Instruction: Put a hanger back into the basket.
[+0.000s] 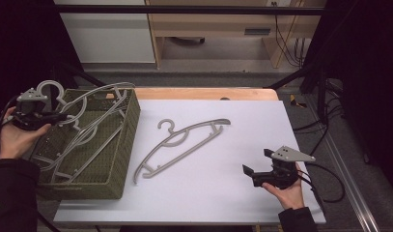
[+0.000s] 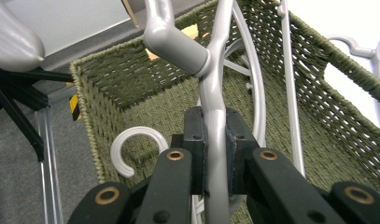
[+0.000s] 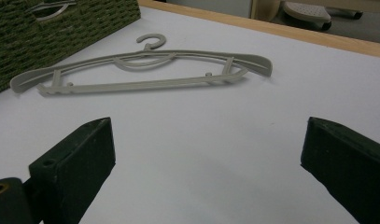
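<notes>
Right gripper waits near the table's near right edge, jaws spread and empty. Farther off, a grey hanger lies flat mid-table. At far left, the left gripper pinches another hanger over the basket; lifting it slowly should avoid snagging the hangers beneath.
</notes>
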A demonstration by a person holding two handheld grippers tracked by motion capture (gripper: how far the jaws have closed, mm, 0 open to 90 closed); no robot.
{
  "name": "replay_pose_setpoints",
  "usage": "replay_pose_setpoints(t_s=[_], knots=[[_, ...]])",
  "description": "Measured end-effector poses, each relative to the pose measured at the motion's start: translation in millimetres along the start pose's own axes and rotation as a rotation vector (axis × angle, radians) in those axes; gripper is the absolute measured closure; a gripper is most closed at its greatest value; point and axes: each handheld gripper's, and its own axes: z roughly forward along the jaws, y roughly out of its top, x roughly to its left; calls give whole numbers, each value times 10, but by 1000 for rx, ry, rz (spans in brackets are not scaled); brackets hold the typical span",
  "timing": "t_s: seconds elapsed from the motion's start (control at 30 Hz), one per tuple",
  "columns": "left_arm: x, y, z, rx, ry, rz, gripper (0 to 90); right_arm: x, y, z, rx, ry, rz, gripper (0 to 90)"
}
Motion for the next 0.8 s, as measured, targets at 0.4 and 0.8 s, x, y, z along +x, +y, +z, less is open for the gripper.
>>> replay_pose_setpoints(t_s=[0.4, 0.8], knots=[[47, -57, 111, 52, 34, 6, 819, 1, 1, -1, 0, -1, 1, 35], [4, -287, 379, 100, 30, -24, 814, 4, 5, -6, -5, 2, 7, 35]])
